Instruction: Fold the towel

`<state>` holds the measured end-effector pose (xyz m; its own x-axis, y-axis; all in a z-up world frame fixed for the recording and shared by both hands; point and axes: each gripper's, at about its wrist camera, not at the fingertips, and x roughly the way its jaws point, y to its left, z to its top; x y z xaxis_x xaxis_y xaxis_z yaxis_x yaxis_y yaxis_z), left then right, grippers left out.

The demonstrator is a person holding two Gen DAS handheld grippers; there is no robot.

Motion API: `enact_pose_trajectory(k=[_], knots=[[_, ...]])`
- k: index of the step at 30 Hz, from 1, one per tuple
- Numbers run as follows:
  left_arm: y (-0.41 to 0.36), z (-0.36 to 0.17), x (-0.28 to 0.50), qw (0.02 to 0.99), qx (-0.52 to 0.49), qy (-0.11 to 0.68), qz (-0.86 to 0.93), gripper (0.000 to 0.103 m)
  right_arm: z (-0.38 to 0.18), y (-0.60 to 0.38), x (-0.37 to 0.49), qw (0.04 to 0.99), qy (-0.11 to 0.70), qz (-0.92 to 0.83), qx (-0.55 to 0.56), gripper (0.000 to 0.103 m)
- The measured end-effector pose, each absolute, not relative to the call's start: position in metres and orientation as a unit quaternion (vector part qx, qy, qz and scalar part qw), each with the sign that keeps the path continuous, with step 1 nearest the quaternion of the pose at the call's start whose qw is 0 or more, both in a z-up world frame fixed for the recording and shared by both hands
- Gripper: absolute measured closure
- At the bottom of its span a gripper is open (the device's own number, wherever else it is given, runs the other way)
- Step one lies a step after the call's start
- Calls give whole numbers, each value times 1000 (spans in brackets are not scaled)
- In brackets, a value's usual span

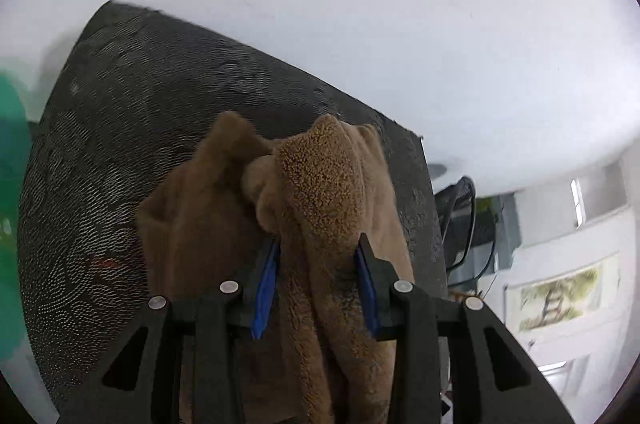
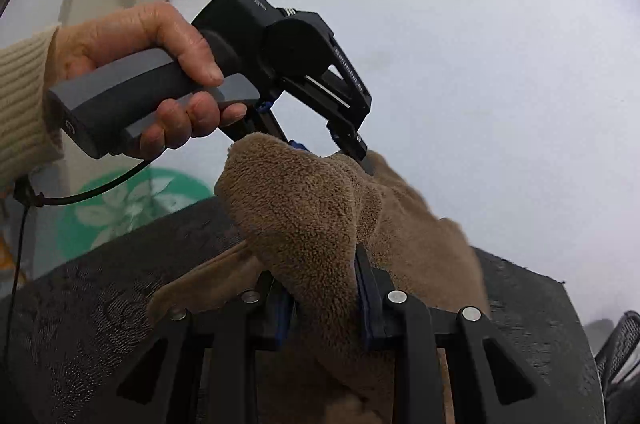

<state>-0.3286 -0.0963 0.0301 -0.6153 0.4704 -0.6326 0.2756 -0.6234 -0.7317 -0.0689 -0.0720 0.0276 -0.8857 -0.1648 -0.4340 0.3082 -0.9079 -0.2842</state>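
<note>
A fluffy brown towel (image 1: 320, 184) hangs bunched above a dark patterned tablecloth (image 1: 140, 128). In the left wrist view my left gripper (image 1: 318, 244) is shut on a thick fold of it, blue pads pressing both sides. In the right wrist view my right gripper (image 2: 318, 264) is shut on another bunched part of the towel (image 2: 296, 208). The left gripper (image 2: 332, 148) shows there too, held by a hand (image 2: 160, 64) in a cream sleeve, its fingers buried in the towel's upper edge. The towel's lower part drapes behind both grippers.
The dark cloth (image 2: 100, 288) covers a table whose far edge meets a white wall (image 1: 360, 4). A green round object with a white flower print (image 2: 132, 208) lies at the left. A black mesh chair (image 1: 464, 220) stands at the right. A cable (image 2: 100, 188) trails from the left gripper's handle.
</note>
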Motion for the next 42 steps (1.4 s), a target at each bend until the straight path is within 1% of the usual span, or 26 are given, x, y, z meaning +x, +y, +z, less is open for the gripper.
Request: enact_pose_trajectory(k=[4, 8, 11, 14, 17, 19, 20, 21, 22, 23, 26, 30, 31, 32, 33, 34, 35, 36, 39, 42], knots=[[-117, 11, -314, 51, -406, -464, 786, 62, 8, -87, -75, 138, 191, -944, 231, 76], [-125, -13, -308, 49, -406, -485, 773, 62, -7, -92, -78, 140, 200, -939, 242, 76], [-121, -23, -307, 72, -392, -507, 764, 62, -12, -95, -77, 141, 209, -937, 243, 76], [-115, -18, -307, 98, -369, -525, 761, 62, -13, -95, -78, 142, 206, -937, 244, 76], [-101, 9, -309, 116, -353, -505, 779, 52, -12, -95, -76, 146, 201, -938, 241, 76], [-89, 31, -312, 133, -340, -484, 795, 38, -11, -95, -74, 150, 198, -939, 238, 76], [-80, 43, -314, 142, -336, -468, 805, 34, -11, -95, -74, 152, 196, -939, 238, 76], [-71, 54, -317, 150, -332, -451, 815, 26, -11, -96, -74, 157, 196, -938, 239, 76], [-62, 61, -320, 155, -338, -430, 823, 23, -12, -98, -74, 161, 196, -937, 241, 76], [-54, 67, -323, 159, -344, -408, 831, 23, -13, -99, -74, 164, 196, -936, 243, 76], [-31, 54, -347, 141, -392, -367, 831, 23, -17, -93, -72, 170, 190, -934, 249, 76], [-41, 2, -372, 106, -441, -398, 797, 23, -21, -97, -72, 181, 182, -929, 266, 75], [-47, -11, -375, 98, -448, -407, 789, 27, -22, -96, -75, 187, 179, -927, 272, 75], [-49, -18, -377, 93, -452, -406, 789, 32, -23, -94, -77, 197, 174, -924, 278, 73], [-50, -20, -375, 92, -449, -405, 791, 43, -23, -93, -77, 207, 174, -922, 278, 68], [-51, -22, -373, 92, -445, -405, 793, 49, -23, -91, -77, 217, 175, -919, 277, 64], [-52, -25, -371, 91, -442, -404, 796, 50, -21, -89, -76, 230, 174, -917, 277, 53], [-52, -27, -369, 90, -439, -403, 798, 53, -18, -85, -74, 244, 171, -914, 277, 48], [-46, -31, -364, 93, -423, -391, 812, 54, -2, -64, -63, 258, 134, -918, 269, 47], [-34, -28, -366, 87, -416, -370, 826, 54, 18, -28, -61, 235, 80, -933, 260, 47]])
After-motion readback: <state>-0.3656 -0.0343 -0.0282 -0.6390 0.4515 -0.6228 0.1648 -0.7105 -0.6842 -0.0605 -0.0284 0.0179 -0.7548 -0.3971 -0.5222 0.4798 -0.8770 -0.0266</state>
